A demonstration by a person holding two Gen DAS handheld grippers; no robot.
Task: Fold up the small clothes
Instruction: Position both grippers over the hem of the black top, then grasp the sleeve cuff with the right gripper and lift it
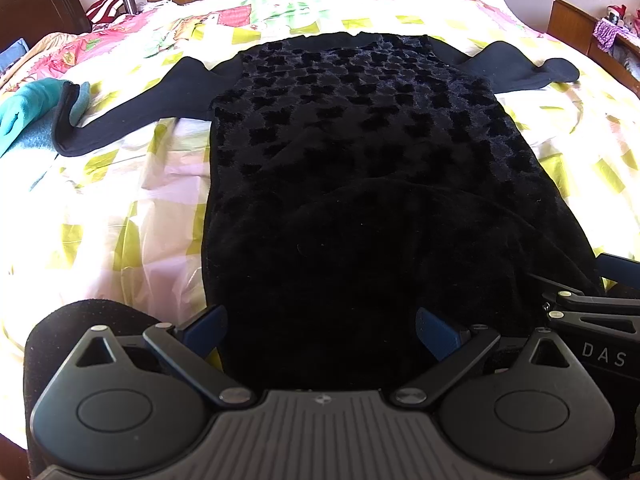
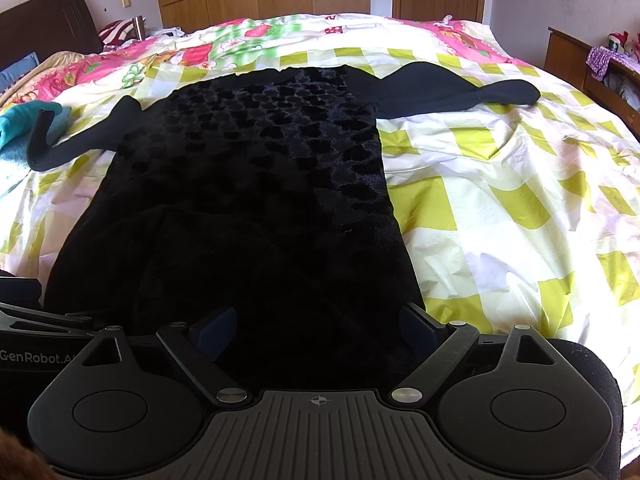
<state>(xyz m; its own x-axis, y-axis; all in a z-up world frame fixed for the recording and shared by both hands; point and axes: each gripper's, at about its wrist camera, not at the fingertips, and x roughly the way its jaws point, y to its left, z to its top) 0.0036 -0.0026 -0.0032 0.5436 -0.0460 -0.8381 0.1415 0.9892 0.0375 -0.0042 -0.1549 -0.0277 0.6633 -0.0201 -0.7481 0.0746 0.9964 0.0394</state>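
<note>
A small black velvet dress point(image 1: 352, 152) lies flat on the bed, hem toward me, both long sleeves spread out sideways. It also shows in the right wrist view point(image 2: 256, 168). My left gripper point(image 1: 320, 332) is open, its blue fingers point(image 1: 206, 330) straddling the hem's left part. My right gripper point(image 2: 316, 328) is open over the hem's right part, its right finger point(image 2: 418, 326) at the dress's right edge. The right gripper's body point(image 1: 592, 320) shows at the right of the left wrist view.
The bedspread point(image 2: 500, 200) is checked yellow and white, with pink and green print farther back. Teal clothes point(image 1: 24, 116) lie at the left, under the left sleeve's cuff. A dark headboard point(image 2: 44, 24) stands at the left, a wooden shelf point(image 2: 580, 60) at the right, wardrobes behind.
</note>
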